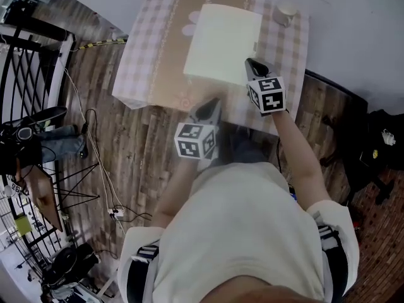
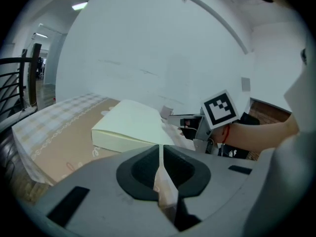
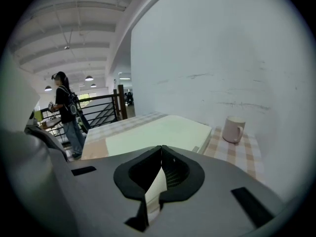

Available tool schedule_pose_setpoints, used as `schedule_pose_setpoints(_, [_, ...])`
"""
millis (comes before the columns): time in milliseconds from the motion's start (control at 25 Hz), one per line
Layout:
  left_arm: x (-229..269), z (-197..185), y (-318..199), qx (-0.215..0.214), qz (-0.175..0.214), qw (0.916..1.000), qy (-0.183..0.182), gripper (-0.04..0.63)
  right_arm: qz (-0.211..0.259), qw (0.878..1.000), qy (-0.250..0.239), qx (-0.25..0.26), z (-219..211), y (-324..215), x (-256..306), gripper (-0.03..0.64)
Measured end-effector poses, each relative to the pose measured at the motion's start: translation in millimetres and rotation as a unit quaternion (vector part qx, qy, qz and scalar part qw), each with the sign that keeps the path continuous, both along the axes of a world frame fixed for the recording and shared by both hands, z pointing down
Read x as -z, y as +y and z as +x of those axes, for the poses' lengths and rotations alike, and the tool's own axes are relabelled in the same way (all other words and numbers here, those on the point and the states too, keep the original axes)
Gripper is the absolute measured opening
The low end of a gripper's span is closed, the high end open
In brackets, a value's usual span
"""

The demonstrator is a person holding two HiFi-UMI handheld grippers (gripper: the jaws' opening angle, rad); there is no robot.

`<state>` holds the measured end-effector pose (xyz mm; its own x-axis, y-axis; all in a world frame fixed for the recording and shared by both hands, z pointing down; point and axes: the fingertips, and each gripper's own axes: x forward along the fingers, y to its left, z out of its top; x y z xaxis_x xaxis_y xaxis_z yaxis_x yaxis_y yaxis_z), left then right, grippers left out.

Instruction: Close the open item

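Observation:
A pale yellow flat box [image 1: 224,43] lies with its lid down on the checked tablecloth [image 1: 151,49]. In the left gripper view the box [image 2: 131,125] shows as a thick slab with no gap at its near edge. My right gripper [image 1: 252,65] hovers at the box's near right corner, jaws together and empty [image 3: 161,148]. Just off the table's near edge is my left gripper [image 1: 209,106], short of the box. Its jaws [image 2: 160,148] meet at the tips with nothing between them. The right gripper [image 2: 197,128] and its marker cube also appear in the left gripper view.
A white mug [image 1: 285,14] stands at the table's far right corner, behind the box [image 3: 158,132]. A black railing [image 1: 25,74], a tripod and cables [image 1: 95,169] fill the floor to the left. A person [image 3: 64,107] stands by the far railing. A black bag [image 1: 379,144] sits at the right.

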<state>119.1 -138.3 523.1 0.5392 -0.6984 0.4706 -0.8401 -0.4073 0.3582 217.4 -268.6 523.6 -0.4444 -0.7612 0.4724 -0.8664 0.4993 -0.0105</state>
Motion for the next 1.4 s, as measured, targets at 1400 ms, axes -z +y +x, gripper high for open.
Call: schedule_pose_setpoints(1400, [51.6, -115.4, 199.5, 0.031, 0.078, 0.9960, 0.032, 0.005, 0.105, 0.990, -0.089, 0.001, -95.2, 304.7, 88.9, 0.000])
